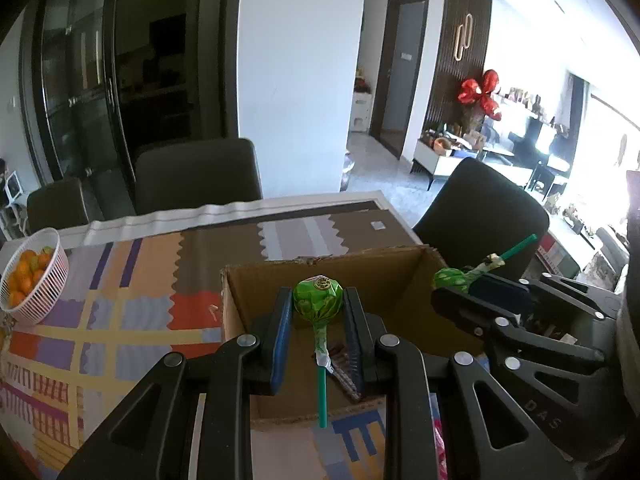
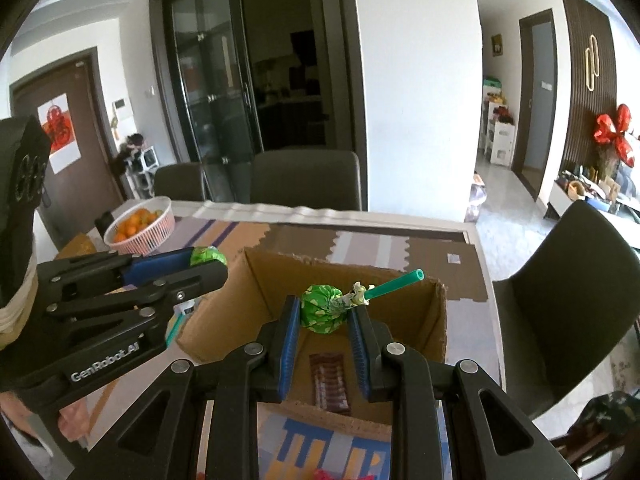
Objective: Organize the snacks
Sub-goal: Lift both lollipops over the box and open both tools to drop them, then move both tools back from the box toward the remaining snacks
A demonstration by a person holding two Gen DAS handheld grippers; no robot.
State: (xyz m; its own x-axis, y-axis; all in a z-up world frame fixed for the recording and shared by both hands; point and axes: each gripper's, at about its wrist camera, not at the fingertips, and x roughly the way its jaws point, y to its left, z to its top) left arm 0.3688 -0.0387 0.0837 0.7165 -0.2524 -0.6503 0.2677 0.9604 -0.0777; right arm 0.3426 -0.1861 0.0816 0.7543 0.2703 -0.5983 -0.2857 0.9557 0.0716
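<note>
My left gripper [image 1: 318,322] is clamped on a green lollipop [image 1: 318,296]: head pinched between the blue pads [image 1: 282,334], stick hanging straight down toward me, long axis roughly vertical. It sits over the near half of the open cardboard box [image 1: 234,308], so the drop line runs straight down into the box.

My right gripper [image 2: 325,322] is also closed on a second green lollipop [image 2: 320,308], but this one lies differently: head between the pads, stick [image 2: 396,283] pointing up and away to the right, toward the far right corner of the box [image 2: 438,320]. Long axis is diagonal, not plumb.

Below both, on the box floor, a brown wrapped snack bar [image 2: 329,380] lies lengthwise front to back, directly under the right gripper's gap.

From the left camera, the right gripper [image 1: 456,290] is at the box's right wall; from the right camera, the left gripper [image 2: 204,264] is over or just outside the left wall, can't tell which. Both are about level with the rim.

My read: both lollipops are above or near the opening and neither is released yet. Left one looks cleaner to let go. Risk on the right: the angled stick may catch the far wall or rim.

Further out: patterned tablecloth [image 1: 132,300], white basket of oranges [image 1: 60,264] well to the left.
</note>
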